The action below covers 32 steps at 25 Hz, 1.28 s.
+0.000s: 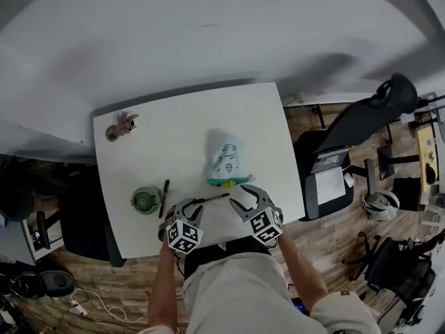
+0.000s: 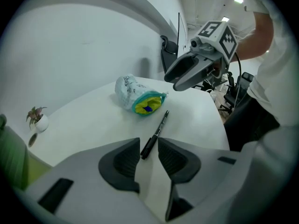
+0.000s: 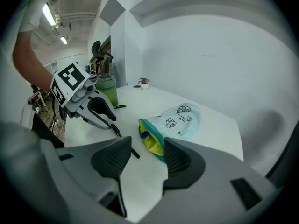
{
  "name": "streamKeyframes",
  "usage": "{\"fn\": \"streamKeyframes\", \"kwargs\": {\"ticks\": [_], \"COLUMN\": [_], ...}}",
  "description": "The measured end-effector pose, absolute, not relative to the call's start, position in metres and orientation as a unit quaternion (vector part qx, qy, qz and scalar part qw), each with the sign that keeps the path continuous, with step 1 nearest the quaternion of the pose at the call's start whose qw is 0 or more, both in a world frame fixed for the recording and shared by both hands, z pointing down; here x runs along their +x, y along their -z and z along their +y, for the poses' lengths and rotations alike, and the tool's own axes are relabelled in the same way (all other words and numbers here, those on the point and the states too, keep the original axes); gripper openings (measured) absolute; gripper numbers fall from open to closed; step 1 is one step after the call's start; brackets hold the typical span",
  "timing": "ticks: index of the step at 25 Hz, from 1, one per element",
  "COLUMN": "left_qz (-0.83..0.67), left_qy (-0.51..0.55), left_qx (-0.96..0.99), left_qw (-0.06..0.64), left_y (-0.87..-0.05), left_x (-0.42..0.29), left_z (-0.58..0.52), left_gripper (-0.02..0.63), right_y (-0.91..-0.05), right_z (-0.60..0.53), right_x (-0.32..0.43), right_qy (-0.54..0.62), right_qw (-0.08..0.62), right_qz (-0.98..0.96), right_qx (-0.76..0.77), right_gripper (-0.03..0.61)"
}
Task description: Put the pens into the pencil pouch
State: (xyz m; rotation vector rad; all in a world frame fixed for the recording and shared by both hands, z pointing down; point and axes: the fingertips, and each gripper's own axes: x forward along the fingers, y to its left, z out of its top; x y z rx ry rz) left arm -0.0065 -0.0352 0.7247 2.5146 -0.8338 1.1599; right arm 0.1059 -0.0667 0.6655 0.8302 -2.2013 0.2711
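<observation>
Where the white table (image 1: 139, 152) nears the person, one black pen (image 2: 155, 134) lies flat, just short of the pouch (image 2: 139, 98). The pouch lies on its side mid-table, its open, yellow-lined mouth facing the pen. A second pen (image 1: 164, 198) lies beside a green cup (image 1: 146, 200), off to the left. On the left gripper (image 2: 148, 143), jaws narrowly apart; pen's near end shows in the gap, pads not pressing it. On the right gripper (image 3: 147, 146), jaws apart and empty; pouch mouth shows just beyond them. A small plant (image 1: 125, 122) stands at the far left corner.
</observation>
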Motion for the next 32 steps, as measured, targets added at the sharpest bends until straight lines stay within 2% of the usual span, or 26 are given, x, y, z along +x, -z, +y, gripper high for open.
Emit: {"fn": "streamKeyframes", "kwargs": {"ticks": [18,26,30,32], "left_qz": [-0.274,-0.273,-0.284,-0.291], "left_qy": [-0.409,-0.395,-0.384,-0.377], "left_qx": [0.857,0.861,0.861,0.862], "left_qw": [0.156,0.170,0.172,0.173], "left_y": [-0.746,-0.736,-0.725,-0.718], "left_x": [-0.007,-0.012,-0.017,-0.019], "left_z": [-0.035,-0.025,-0.021,-0.019], "left_gripper": [0.072,0.060,0.058,0.057], "right_y": [-0.680,-0.705,-0.711,-0.711], "right_z": [-0.092,-0.104,-0.109,-0.109], "right_x": [0.117,0.118,0.119,0.117], "right_qy": [-0.081,-0.044,-0.027,-0.032], "right_qw": [0.413,0.470,0.494,0.500], "right_qz": [-0.848,-0.826,-0.813,-0.811], "right_qx": [0.322,0.307,0.306,0.303], "right_gripper": [0.192,0.129,0.058,0.048]}}
